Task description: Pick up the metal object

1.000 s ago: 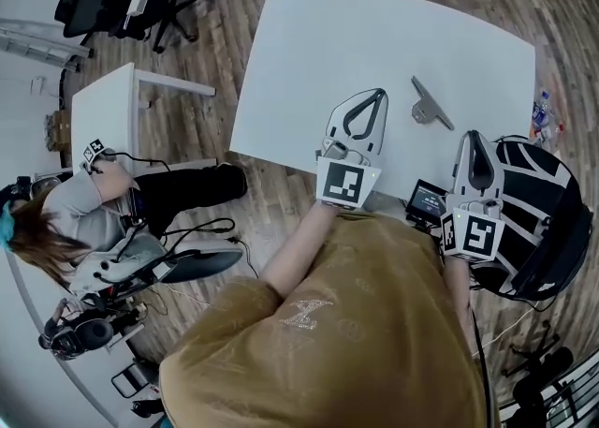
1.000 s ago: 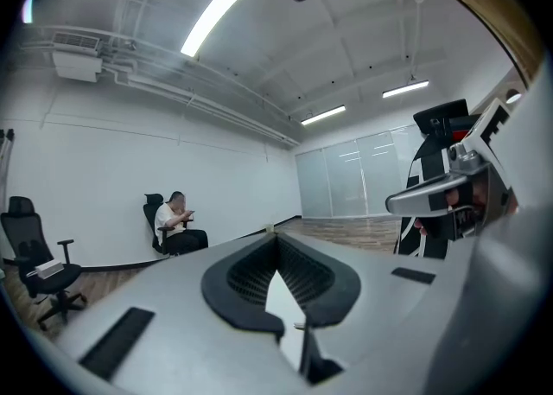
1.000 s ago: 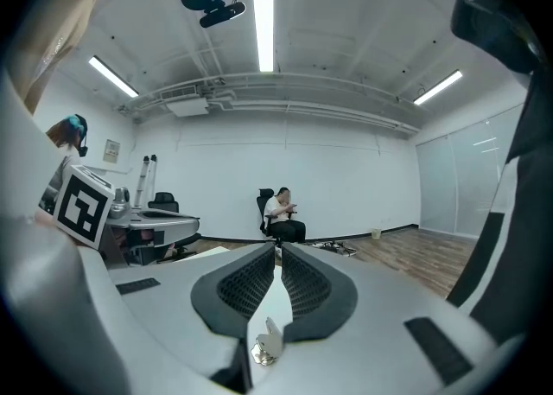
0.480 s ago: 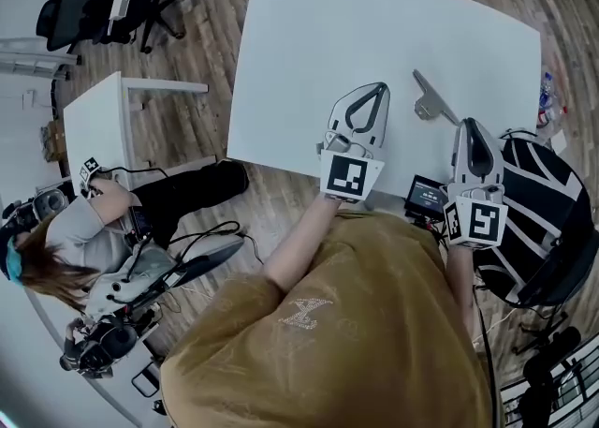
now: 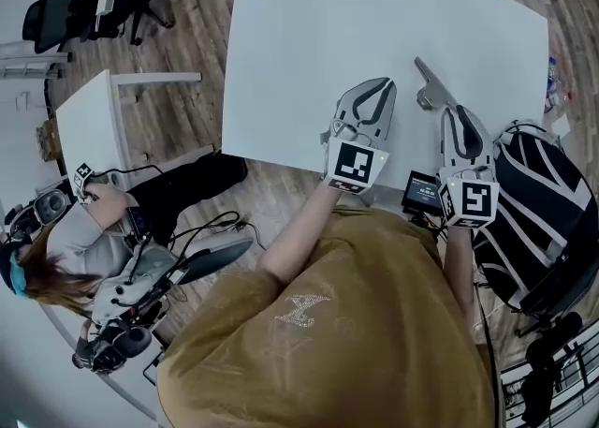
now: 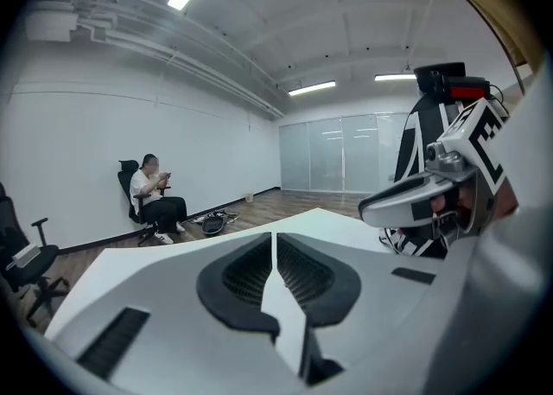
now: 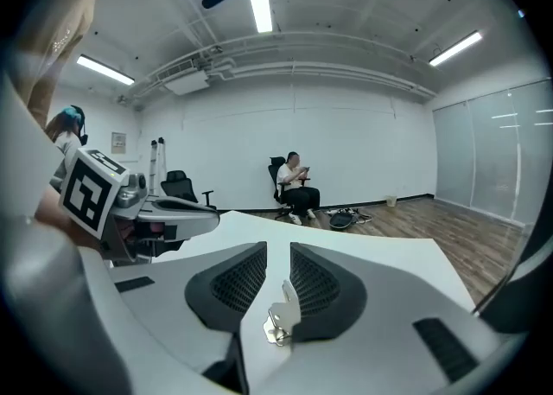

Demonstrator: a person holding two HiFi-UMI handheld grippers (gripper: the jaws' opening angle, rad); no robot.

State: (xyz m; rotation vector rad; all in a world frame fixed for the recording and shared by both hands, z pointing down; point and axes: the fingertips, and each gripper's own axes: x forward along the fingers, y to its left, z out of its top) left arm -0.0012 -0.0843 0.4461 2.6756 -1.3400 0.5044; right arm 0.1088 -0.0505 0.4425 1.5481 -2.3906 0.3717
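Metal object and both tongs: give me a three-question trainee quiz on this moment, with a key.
1. True or false: the left tongs are shut on the metal object.
2. The metal object lies on: A) the white table; B) the floor; C) a chair.
3. Fill in: in the right gripper view, the jaws of the right tongs stand ____, with the metal object low between them.
Key: 1 false, they are shut on nothing; 2 A; 3 apart.

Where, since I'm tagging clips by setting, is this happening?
Likely an office or lab room: a large white table, a black wheeled office chair on wood-plank floor, and a glass partition wall.
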